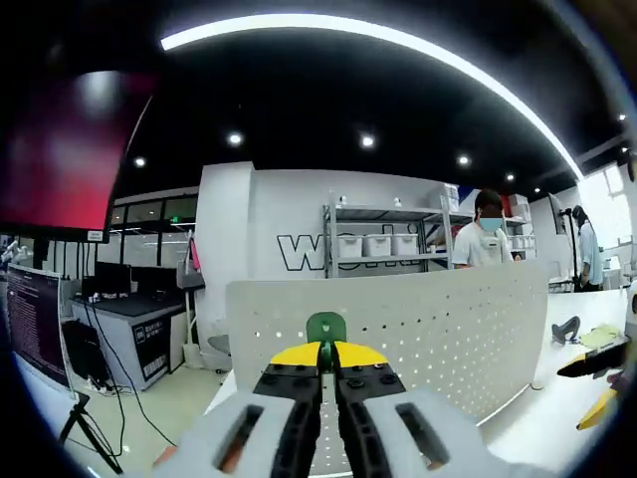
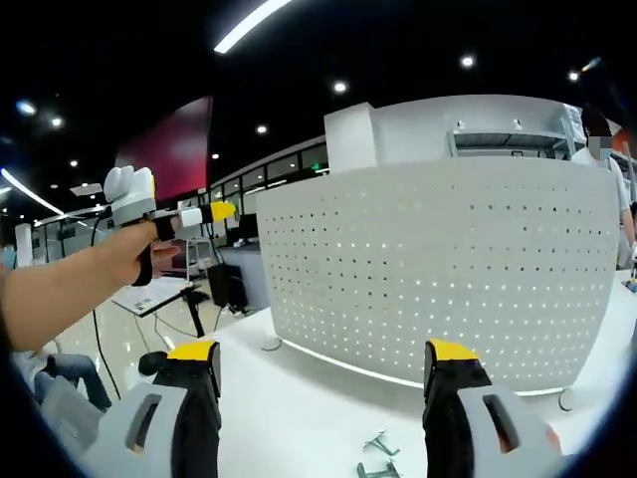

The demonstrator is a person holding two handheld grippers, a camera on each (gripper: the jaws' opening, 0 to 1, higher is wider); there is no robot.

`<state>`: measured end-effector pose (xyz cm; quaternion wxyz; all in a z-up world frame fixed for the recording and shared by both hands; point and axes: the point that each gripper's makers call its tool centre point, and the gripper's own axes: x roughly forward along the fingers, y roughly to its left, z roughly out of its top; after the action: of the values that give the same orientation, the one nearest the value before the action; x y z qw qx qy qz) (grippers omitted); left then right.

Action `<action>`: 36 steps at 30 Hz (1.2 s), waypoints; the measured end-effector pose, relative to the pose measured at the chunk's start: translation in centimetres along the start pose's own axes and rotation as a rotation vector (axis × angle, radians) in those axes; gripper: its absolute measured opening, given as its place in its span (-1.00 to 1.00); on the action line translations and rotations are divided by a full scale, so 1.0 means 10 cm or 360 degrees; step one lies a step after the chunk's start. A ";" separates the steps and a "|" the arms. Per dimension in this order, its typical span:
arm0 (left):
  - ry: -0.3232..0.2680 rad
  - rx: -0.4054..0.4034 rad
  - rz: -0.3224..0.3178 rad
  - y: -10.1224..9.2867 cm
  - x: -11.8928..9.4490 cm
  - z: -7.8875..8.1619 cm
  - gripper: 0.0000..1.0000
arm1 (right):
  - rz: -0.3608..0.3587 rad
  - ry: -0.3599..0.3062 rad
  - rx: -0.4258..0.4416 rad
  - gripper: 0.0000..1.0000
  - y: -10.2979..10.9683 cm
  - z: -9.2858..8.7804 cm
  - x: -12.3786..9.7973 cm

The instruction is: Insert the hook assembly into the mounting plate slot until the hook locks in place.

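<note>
My left gripper (image 1: 320,351) is shut on a small green hook piece (image 1: 325,327) that sticks up between its yellow tips. It is held up in front of the top edge of the white perforated mounting plate (image 1: 448,324), which stands upright on the white table. In the right gripper view the same plate (image 2: 448,269) fills the middle. The left gripper (image 2: 214,211), held by a person's hand, hovers left of the plate's upper corner. My right gripper (image 2: 323,363) is open and holds nothing, low over the table in front of the plate. Small metal hooks (image 2: 378,446) lie on the table between its jaws.
The white table (image 2: 299,398) runs under and before the plate. A person (image 1: 483,237) stands behind it near shelves with bins (image 1: 378,244). Desks with monitors (image 1: 35,319) and cables are at the left. A black and yellow object (image 1: 595,360) lies at the table's right edge.
</note>
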<state>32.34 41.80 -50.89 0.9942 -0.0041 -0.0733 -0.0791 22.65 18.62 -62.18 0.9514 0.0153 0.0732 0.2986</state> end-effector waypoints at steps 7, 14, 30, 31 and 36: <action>-0.0016 0.0025 0.0036 0.08 0.20 0.03 -0.94 | -0.0006 0.0012 0.0008 0.72 -0.06 -0.01 0.02; -0.0011 0.0039 0.0084 0.16 0.38 -0.01 -0.94 | -0.0030 0.0025 0.0022 0.72 -0.16 -0.04 0.05; 0.0013 0.0086 0.0124 0.36 0.68 -0.07 -0.94 | -0.0045 0.0044 0.0026 0.71 -0.22 -0.07 0.10; 0.0017 0.0090 0.0124 0.37 0.70 -0.08 -0.94 | -0.0046 0.0045 0.0026 0.70 -0.23 -0.07 0.10; 0.0030 0.0081 0.0133 0.39 0.76 -0.14 -0.94 | -0.0058 0.0059 0.0028 0.70 -0.26 -0.10 0.10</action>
<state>40.56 44.48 -51.18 0.9970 0.0188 -0.0656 -0.0357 24.77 17.06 -63.48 0.9550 0.0169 0.0938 0.2810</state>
